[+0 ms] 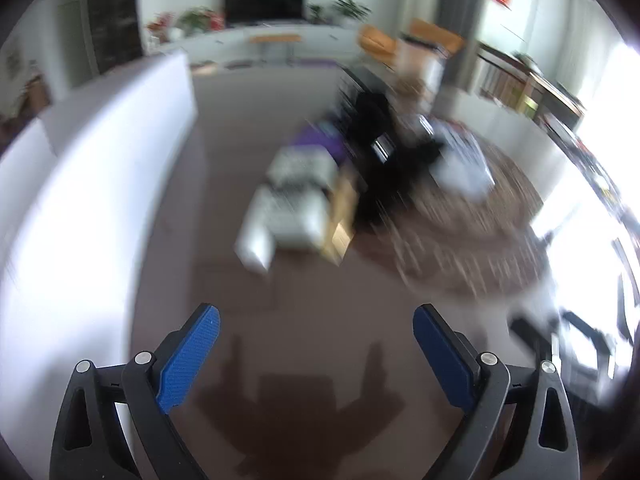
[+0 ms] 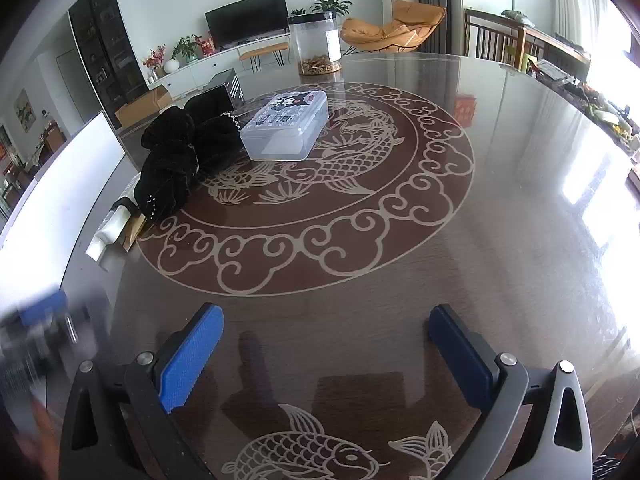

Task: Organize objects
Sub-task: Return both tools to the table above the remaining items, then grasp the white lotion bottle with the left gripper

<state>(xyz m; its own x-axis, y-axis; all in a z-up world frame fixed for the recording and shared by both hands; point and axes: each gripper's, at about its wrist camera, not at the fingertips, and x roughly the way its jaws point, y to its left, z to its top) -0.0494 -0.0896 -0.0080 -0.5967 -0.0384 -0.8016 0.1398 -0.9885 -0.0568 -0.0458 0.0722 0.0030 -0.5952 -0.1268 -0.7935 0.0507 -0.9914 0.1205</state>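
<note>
The right gripper [image 2: 326, 344] hovers low over the dark glossy round table with a pale fish-and-cloud pattern [image 2: 500, 216], its blue-padded fingers [image 2: 192, 356] spread wide and holding nothing. From the right wrist view, a clear rectangular plastic storage box with a cartoon-printed lid [image 2: 286, 124] sits at about 11 o'clock, well away from the gripper. Its long axis runs from 7 o'clock toward 1 o'clock, the near short end facing the camera's lower left. Touching the box's left side lies a crumpled black velvety fabric bundle [image 2: 180, 152], stretched roughly from 7 to 1 o'clock as well. Beyond the box, at 12 o'clock near the far rim, stands an upright clear cylindrical jar with brown contents at its bottom [image 2: 318, 44].

The left gripper [image 1: 316, 350] also has its blue pads [image 1: 188, 360] wide apart and empty. Its view is motion-blurred; the black bundle [image 1: 372, 140] and a pale box-like shape [image 1: 292, 200] show around 12 o'clock, details unclear.
</note>
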